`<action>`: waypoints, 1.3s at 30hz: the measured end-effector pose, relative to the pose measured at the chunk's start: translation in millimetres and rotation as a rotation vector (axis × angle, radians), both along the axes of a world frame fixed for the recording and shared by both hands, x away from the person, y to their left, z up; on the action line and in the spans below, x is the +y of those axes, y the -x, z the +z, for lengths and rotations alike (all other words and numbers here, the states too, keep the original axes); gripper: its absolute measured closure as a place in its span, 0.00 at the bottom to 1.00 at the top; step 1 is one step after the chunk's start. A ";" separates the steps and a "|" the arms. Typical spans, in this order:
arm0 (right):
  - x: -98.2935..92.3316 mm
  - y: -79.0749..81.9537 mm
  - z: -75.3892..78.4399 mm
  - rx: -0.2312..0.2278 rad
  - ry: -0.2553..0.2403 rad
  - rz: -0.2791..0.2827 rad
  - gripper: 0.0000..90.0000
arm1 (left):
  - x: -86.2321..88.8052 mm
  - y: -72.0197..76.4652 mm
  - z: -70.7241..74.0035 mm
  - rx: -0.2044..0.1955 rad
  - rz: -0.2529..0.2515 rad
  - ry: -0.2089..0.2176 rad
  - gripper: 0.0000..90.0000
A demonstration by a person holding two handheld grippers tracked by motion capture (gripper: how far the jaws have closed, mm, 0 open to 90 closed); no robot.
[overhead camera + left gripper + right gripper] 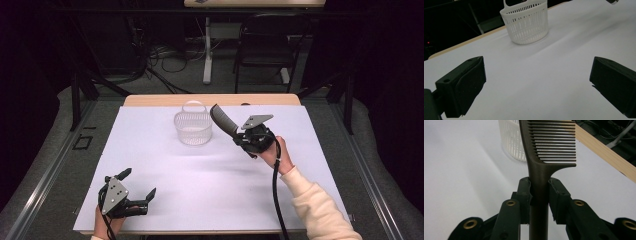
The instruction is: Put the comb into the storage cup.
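Comb [541, 157]: dark, wide-toothed, long-handled. Clamped by its handle in the right gripper [239, 136], both pads pressing the shaft just below where the teeth begin; carried in the air above the table [165, 200], toothed end leading toward the basket [193, 127].

Left gripper [137, 187]: near edge of the table, resting low, jaws spread wide with nothing between them (idle, well apart from the work).

Right gripper, further note: held by a hand [272, 152] in a cream sleeve, tilted so the comb rises up and to the left.

Basket: white, slotted plastic, loop handle at the far rim, standing upright near the far edge, unheld.

Risks, as judged:
- Narrow round handle in flat pads; the long comb could pivot or slide in the grip if tilted sharply.
- Comb tip may strike the rim or the loop handle rather than enter, since the basket mouth is small.
- Light basket, unsteadied; a knock could tip it or push it toward the far edge.
- Comb is longer than the basket is deep; released leaning, it could lever the basket over.
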State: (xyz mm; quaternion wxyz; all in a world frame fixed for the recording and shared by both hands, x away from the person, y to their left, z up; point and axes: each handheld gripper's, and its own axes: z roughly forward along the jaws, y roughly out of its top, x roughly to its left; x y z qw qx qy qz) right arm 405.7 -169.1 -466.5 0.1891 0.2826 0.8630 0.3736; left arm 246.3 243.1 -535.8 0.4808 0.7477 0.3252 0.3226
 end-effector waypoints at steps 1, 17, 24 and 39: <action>0.8 -0.5 0.6 -0.004 0.000 0.001 0.80 | 0.0 0.1 0.1 -0.001 -0.002 0.001 0.01; 12.4 -8.2 6.5 0.001 0.015 0.023 0.80 | 0.3 0.8 0.6 -0.003 0.003 0.004 0.01; 16.8 -11.5 10.2 -0.005 0.012 0.027 0.80 | 0.7 0.7 0.8 -0.007 0.003 0.006 0.01; 26.0 -19.0 20.7 -0.019 0.010 0.035 0.80 | 0.3 0.3 0.7 -0.008 0.003 0.007 0.01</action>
